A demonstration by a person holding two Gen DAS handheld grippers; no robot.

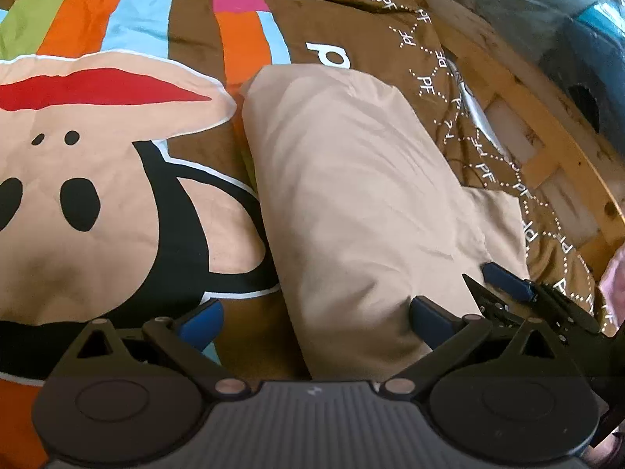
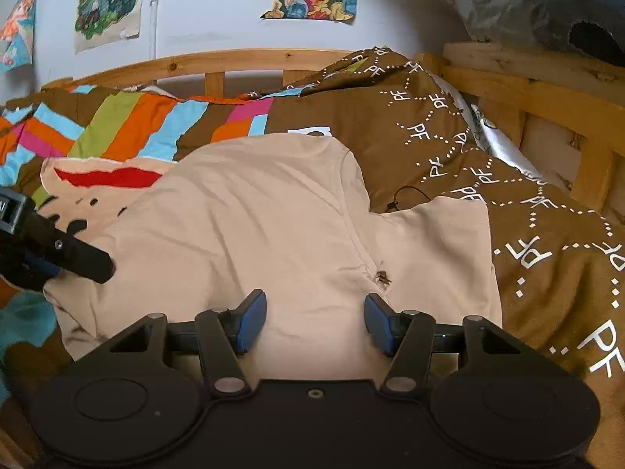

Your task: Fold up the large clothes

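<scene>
**Both claws open over a beige T-shirt on the bed**

Between the blue pads of the left claw (image 1: pixel 316 320) lies the near end of a beige T-shirt (image 1: pixel 351 195), its fingers spread wide with one pad on the cloth's right part and the other off to the left over the duvet. Nothing is pinched there. In the left wrist view the shirt runs away from the claw as a long folded strip, smooth apart from a few soft creases, its far end reaching a white letter printed on the brown cover. At the lower right of that view the right claw's blue tips rest at the shirt's edge.

From the right wrist view, the right claw (image 2: pixel 315 322) also stands open, its two pads apart above the shirt's near hem, gripping nothing. A seam runs up the cloth from between the fingers, and a small dark mark (image 2: pixel 383 276) sits just beside that seam. A short sleeve spreads flat to the right. The left claw's black finger enters from the left, touching the shirt's edge.

Beneath the shirt is a brown duvet (image 2: pixel 547 242) printed with a cartoon monkey face (image 1: pixel 97 187), coloured stripes and dotted "PF" lettering. Around it runs a wooden bed frame (image 2: pixel 242 58). Cartoon posters (image 2: pixel 107 0) hang on the pale wall behind.
</scene>
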